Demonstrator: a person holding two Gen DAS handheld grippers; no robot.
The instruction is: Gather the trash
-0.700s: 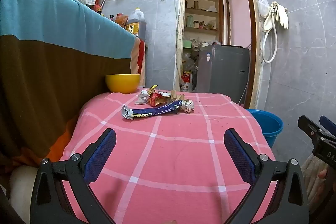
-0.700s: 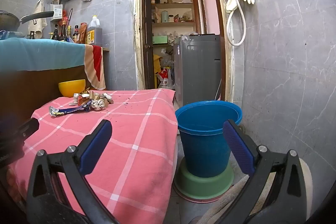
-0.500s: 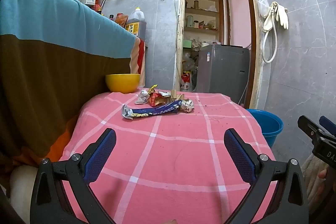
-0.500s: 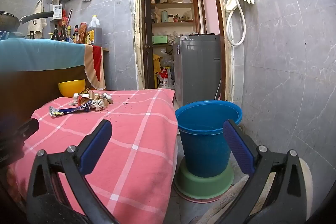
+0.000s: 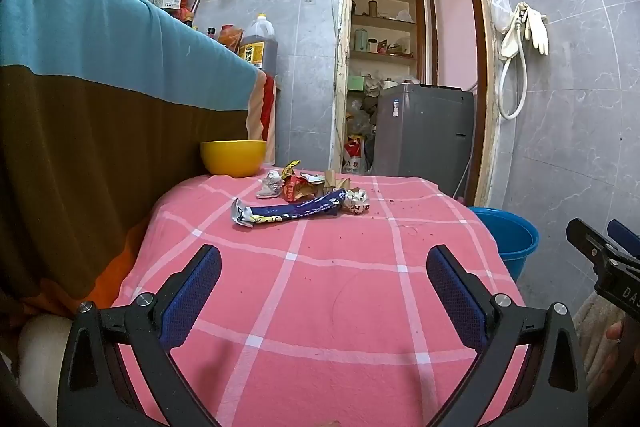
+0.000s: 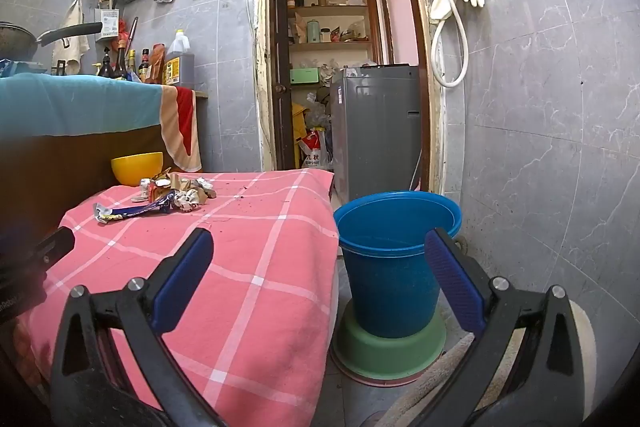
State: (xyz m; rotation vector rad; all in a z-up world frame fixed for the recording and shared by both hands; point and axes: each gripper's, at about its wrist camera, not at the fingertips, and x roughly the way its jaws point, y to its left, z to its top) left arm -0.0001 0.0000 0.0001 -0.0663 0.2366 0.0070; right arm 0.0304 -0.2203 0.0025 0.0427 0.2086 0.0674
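Grey marble-look tiles run round this small kitchen, and in the middle stands a table (image 5: 320,307) under a pink checked cloth. Nothing has been picked up yet, as far as I can judge: the trash lies in one loose heap toward the far edge of the table, nearer its far left corner — a long blue wrapper (image 5: 288,213) stretched out in front, a crumpled foil ball (image 5: 357,202) touching its right end, and a cluster of red and brown wrappers (image 5: 300,183) just behind. A yellow bowl (image 5: 233,157) sits at the far left corner, beside the heap but apart from it. Off the table's right edge, on the floor, a blue bucket (image 6: 394,259) stands on a green basin (image 6: 390,351) — raised like that and set close by, it looks meant as the bin, an easy swing from the cloth. The left gripper (image 5: 322,291) hangs over the near edge of the table, aimed slightly downward at the heap, its blue-padded fingers spread as wide as they go with nothing between them. The right gripper (image 6: 318,279) is held alongside, past the table's near right corner, equally wide and empty, tipped a little down with the bucket framed between its fingers. Both are well short of the trash; the left looks better lined up for a first reach.
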